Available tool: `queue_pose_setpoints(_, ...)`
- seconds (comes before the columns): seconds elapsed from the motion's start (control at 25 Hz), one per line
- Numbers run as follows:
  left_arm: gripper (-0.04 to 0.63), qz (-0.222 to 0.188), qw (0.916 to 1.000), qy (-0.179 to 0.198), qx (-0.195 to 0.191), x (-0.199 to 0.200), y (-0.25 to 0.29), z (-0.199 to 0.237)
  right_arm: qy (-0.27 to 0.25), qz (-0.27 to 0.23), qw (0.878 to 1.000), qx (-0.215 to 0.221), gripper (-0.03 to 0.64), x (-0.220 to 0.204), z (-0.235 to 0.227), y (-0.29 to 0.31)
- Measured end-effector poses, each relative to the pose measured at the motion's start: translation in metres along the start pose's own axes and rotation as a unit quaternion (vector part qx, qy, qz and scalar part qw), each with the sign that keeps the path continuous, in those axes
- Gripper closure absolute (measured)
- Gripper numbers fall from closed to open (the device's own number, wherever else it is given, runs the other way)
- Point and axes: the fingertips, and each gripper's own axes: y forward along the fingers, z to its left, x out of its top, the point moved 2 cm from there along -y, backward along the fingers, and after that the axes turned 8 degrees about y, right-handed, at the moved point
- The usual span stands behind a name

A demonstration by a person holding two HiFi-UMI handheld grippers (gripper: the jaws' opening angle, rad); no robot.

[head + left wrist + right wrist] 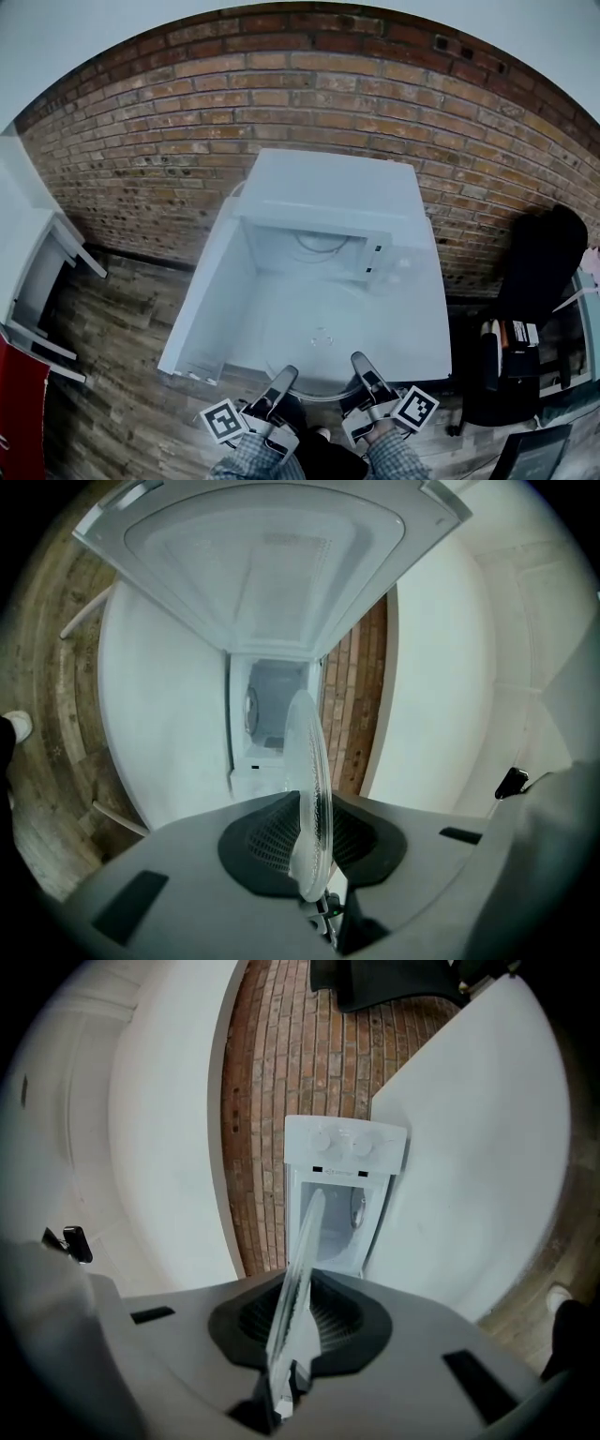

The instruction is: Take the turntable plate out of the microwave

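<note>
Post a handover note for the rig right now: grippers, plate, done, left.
Left hand-held gripper: shut on the glass turntable plate, its left rim.
Right hand-held gripper: shut on the right rim.
Plate: roughly level between them, outside the microwave, over the white table's near edge; microwave door open.
Done: plate out of the cavity.
Left: likely set it down, release.
</note>
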Motion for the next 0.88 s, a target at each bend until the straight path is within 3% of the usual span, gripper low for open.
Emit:
queue_pose_setpoints(0.32,0.545,0.028,0.9995,0.003,-0.013,-0.008,0.01,-0.025,-0.006,-0.03,0.999,0.015,0.568,0.005,0.026,-0.014)
queue_pose_setpoints(0.88,0.545,0.055,0.9982,0.0,-0.023,0.021,0.029,-0.049,-0.01,-0.061,0.998,0.019,0.568,0.002,0.056,0.009)
